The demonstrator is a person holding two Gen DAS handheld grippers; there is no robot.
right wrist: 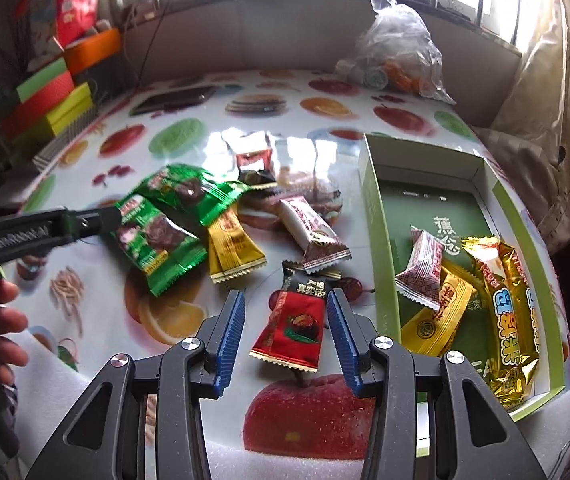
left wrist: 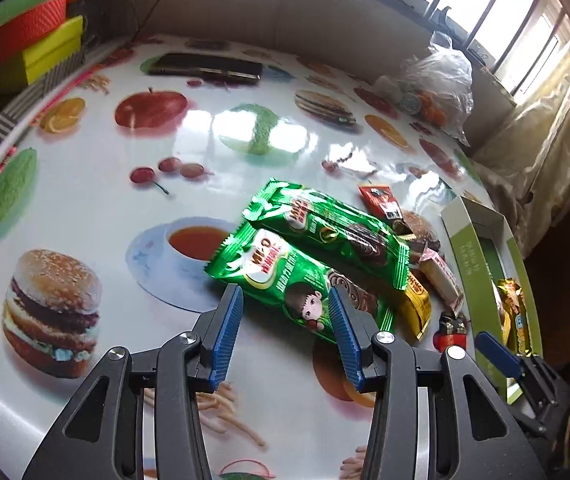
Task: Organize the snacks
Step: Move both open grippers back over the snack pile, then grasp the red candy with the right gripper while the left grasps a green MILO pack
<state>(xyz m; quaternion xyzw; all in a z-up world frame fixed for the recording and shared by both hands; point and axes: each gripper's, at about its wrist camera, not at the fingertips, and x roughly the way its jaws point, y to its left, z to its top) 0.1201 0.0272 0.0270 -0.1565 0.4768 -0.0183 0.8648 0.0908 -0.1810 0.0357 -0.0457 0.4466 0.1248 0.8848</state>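
My left jaws (left wrist: 285,300) stand open, blue pads either side of the nearer green Milo packet (left wrist: 301,280), and I cannot see either pad pressing on it yet. In the left wrist view that packet lies on the tabletop (left wrist: 85,200) just ahead of me, with a second green packet (left wrist: 329,224) overlapping it toward one o'clock. Both look like light, puffy foil sachets: crinkly, slick, easily squashed. I would pinch across the short width at the middle, where the filling gives the pads something to bite, not on the thin crimped ends.

In the right wrist view my right jaws (right wrist: 285,306) are open too, bracketing a red and black sachet (right wrist: 293,320) lying flat on the tabletop, not yet touched as far as I can tell. It seems thin, limp and glossy, so I judge it will slide or fold; a grip across its lower red half looks safest. The green box (right wrist: 381,240) sits at two to three o'clock, already holding a few gold and white packets (right wrist: 481,296). More loose snacks (right wrist: 313,228) lie at twelve o'clock, and the left gripper's arm (right wrist: 45,228) comes in from nine o'clock.
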